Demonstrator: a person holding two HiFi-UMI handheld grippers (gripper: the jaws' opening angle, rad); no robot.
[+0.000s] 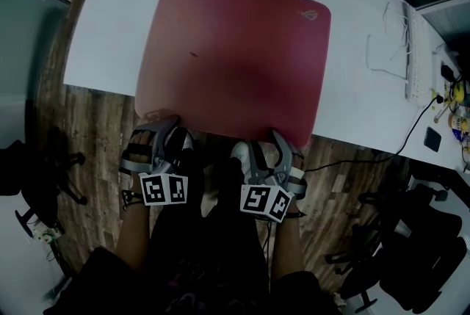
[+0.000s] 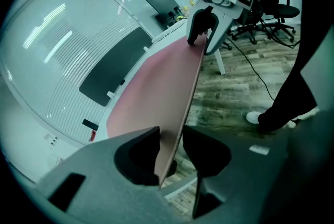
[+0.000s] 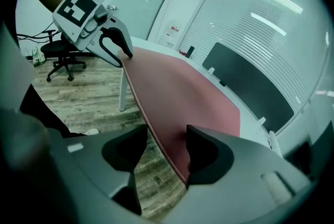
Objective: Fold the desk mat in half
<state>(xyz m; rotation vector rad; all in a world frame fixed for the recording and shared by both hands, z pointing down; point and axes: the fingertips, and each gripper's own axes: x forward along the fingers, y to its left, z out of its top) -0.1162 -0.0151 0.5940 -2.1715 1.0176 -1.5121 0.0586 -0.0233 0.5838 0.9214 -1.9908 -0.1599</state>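
The dark red desk mat [image 1: 235, 56] lies flat on the white table [image 1: 352, 78], its near edge hanging slightly over the table's front. My left gripper [image 1: 165, 131] is at the mat's near left corner and my right gripper [image 1: 268, 148] at its near right corner. In the left gripper view the mat's edge [image 2: 180, 129] runs between the jaws of the left gripper [image 2: 171, 147], with a sliver of gap showing. In the right gripper view the mat [image 3: 182, 92] passes between the jaws of the right gripper [image 3: 167, 147], a clear gap below it. Both stand open around the edge.
A white keyboard [image 1: 413, 49] and loose cables [image 1: 385, 49] lie at the table's right side. Black office chairs [image 1: 411, 247] stand on the wood floor to the right, another [image 1: 37, 174] to the left. The person's legs and shoes [image 1: 220, 174] are between the grippers.
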